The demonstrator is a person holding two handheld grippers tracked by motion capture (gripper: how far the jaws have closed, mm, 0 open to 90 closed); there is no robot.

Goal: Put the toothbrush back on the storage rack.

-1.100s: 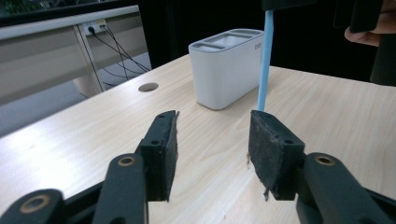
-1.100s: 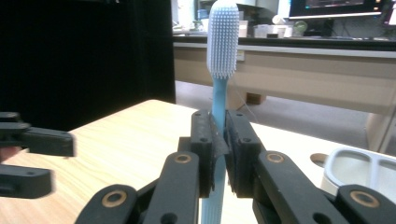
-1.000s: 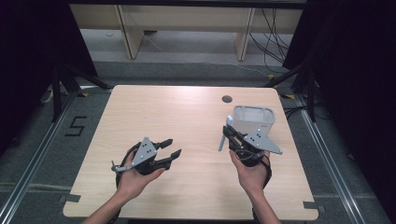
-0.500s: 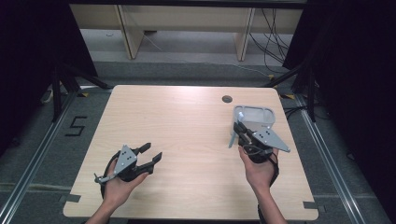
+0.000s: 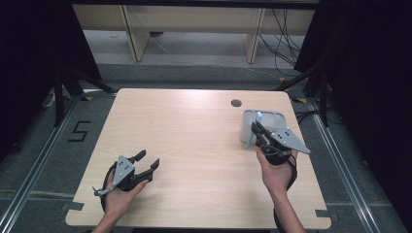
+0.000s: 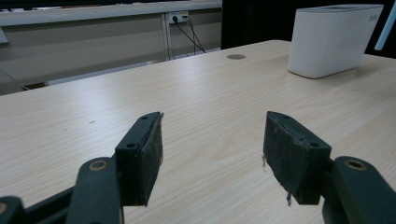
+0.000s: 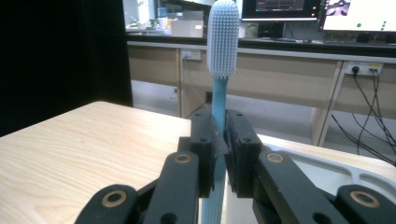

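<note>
A: Since the earlier frame the left gripper (image 5: 148, 165) has dropped back to the near left of the table (image 5: 194, 145), and its jaws have just been opening. Nothing between them.

B: Agreed. Left gripper view shows the two pads (image 6: 149, 154) standing wide apart over bare wood. And the right one?

A: Right gripper (image 5: 256, 130) has slid a bit toward the right edge and now hangs at the white holder (image 5: 265, 116) on the far right. It's clamped tight on a light blue toothbrush (image 7: 219, 70), bristle head up, handle running down between the jaws.

B: Toothbrush position relative to the holder?

A: High view puts the toothbrush (image 5: 252, 133) at the holder's near left side, lower end hanging along its front wall. Can't tell if the tip is inside a compartment or just outside the rim. Right gripper view shows the holder's white rim (image 7: 336, 172) right below the jaws.

B: Progress call?

A: My read: pick-up done, brush carried over to the holder. Left to do: lower it into a slot, let go, pull the hand back. Left hand looks finished, just parked.

B: Risk?

A: Brush could catch the rim if it's not lined up over an opening.
</note>
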